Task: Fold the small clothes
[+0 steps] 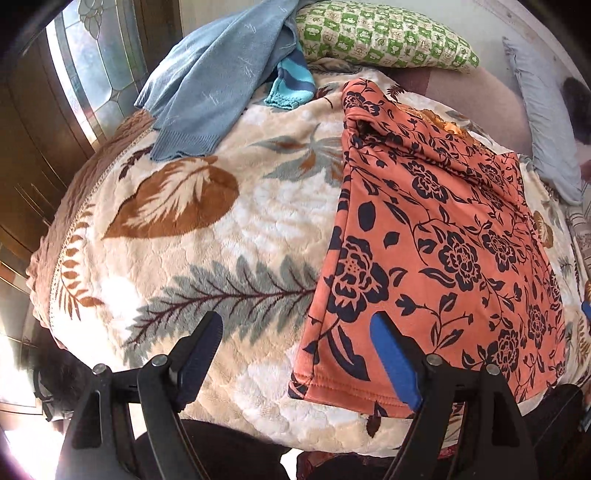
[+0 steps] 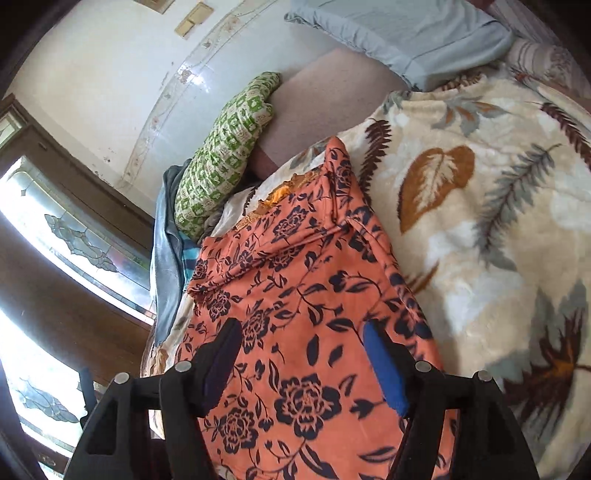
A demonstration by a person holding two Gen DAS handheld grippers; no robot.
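Observation:
An orange garment with a dark floral print (image 1: 436, 236) lies spread flat on a cream leaf-patterned blanket (image 1: 207, 229). It also shows in the right wrist view (image 2: 295, 302). My left gripper (image 1: 295, 332) is open and empty, hovering at the garment's near left hem corner. My right gripper (image 2: 301, 339) is open and empty, just above the garment's near end, with its fingers to either side of the cloth below. A blue knit sweater (image 1: 218, 77) and a striped teal piece (image 1: 291, 85) lie at the far edge.
A green checkered pillow (image 1: 384, 33) and a pale blue pillow (image 1: 543, 122) lie at the bed's head. A stained-glass window (image 1: 96, 70) and dark wood frame are on the left. The blanket (image 2: 480, 229) extends wide to the right of the garment.

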